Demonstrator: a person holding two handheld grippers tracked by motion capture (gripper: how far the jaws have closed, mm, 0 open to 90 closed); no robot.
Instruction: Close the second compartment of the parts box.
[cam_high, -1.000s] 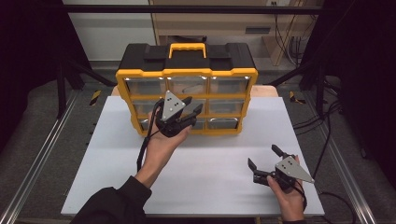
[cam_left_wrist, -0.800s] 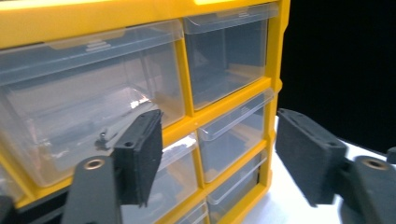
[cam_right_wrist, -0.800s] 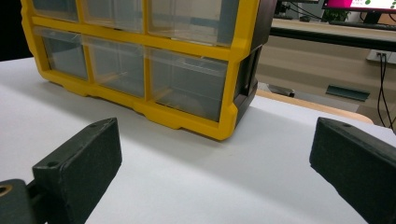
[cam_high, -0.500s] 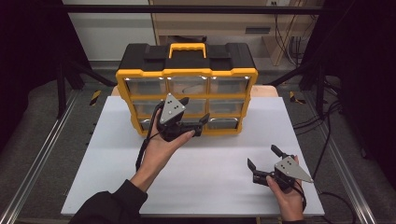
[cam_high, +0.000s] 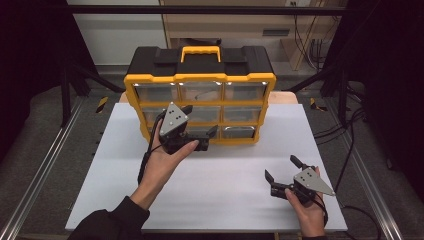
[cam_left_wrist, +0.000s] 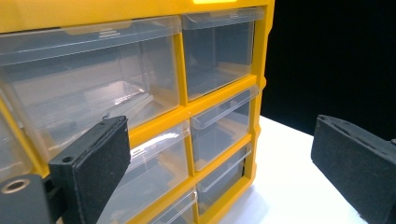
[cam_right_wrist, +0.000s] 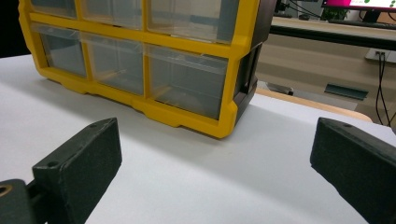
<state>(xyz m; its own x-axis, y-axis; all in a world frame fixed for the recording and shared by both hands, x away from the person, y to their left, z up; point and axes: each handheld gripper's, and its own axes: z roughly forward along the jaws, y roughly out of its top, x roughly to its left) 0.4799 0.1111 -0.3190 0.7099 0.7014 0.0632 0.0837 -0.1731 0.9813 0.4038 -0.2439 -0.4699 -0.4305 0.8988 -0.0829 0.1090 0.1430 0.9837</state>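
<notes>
A yellow and black drawer cabinet (cam_high: 200, 95) stands upright at the far middle of a white surface (cam_high: 225, 175), its front facing the person. It has nine clear drawers in three rows of three and a yellow handle (cam_high: 200, 52) on top. All the drawers sit flush in the frame, as far as the high view and both gripper views show; none is pulled out.

The left gripper (cam_high: 197, 132) is just in front of the cabinet's lower left drawers, close to the middle drawer of the bottom row (cam_high: 200, 132). Its jaws have just been opening and now stand wide apart with nothing between them. In the left gripper view the two black pads frame the cabinet front at a slant; whether either pad touches a drawer cannot be told.

The right gripper (cam_high: 283, 167) rests low near the front right corner of the surface, well apart from the cabinet. Its jaws are spread wide and empty, pointing toward the cabinet's lower right corner.

Judged from this, the left hand has let go at a drawer front, so one drawer step looks finished, or a fresh grip is about to begin. No loose item lies on the surface. What is inside the drawers is hard to make out through the plastic, so how much drawer work remains cannot be told.
</notes>
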